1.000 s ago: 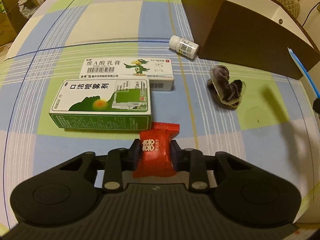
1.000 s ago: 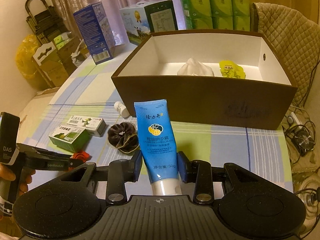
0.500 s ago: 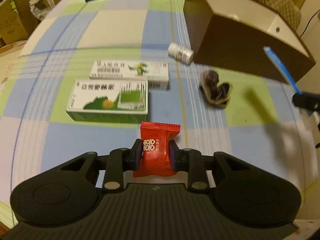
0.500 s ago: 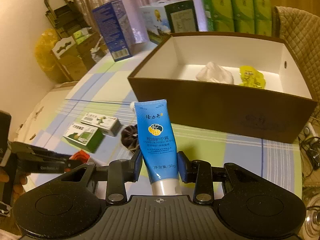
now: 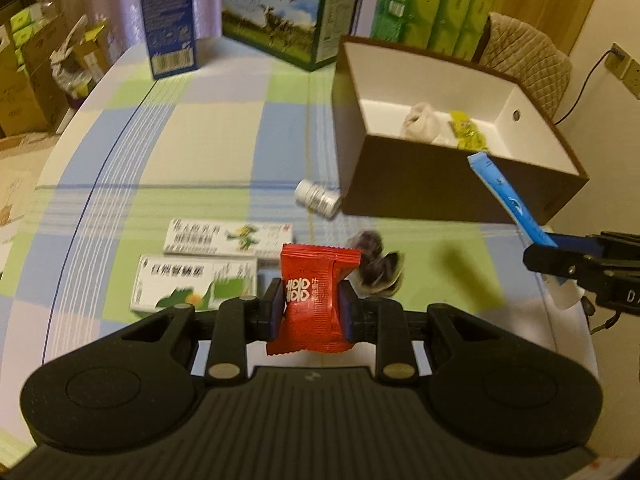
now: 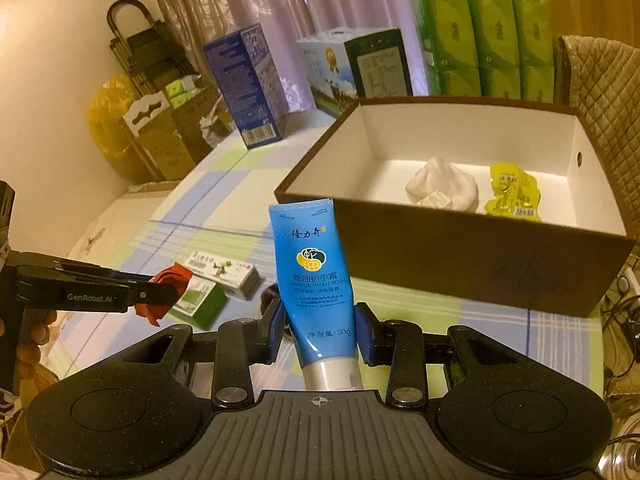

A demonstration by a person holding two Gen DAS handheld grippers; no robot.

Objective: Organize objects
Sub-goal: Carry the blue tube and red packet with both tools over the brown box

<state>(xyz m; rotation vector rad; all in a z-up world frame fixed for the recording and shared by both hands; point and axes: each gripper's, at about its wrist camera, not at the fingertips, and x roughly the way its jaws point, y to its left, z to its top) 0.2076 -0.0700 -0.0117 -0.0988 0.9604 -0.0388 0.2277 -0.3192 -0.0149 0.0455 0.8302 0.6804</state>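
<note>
My left gripper (image 5: 311,306) is shut on a red candy packet (image 5: 314,292), held above the checked tablecloth. My right gripper (image 6: 319,330) is shut on a blue hand cream tube (image 6: 312,276), cap end toward me. The tube (image 5: 506,196) and right gripper show at the right edge of the left wrist view. The brown box (image 6: 472,258) with a white inside holds a white wad (image 6: 442,190) and a yellow packet (image 6: 510,194). On the cloth lie two medicine boxes (image 5: 192,286), a small white bottle (image 5: 318,199) and a dark scrunchie (image 5: 376,268).
Along the table's far edge stand a blue carton (image 5: 168,16), a milk carton box (image 5: 288,12) and green tissue packs (image 5: 432,8). A padded chair back (image 5: 528,60) is behind the box. Cardboard boxes (image 5: 28,72) crowd the floor at left.
Both grippers have risen and tilted up. The candy packet is lifted off the cloth, and the box's inside now shows in the left wrist view. The tube has moved closer to the box.
</note>
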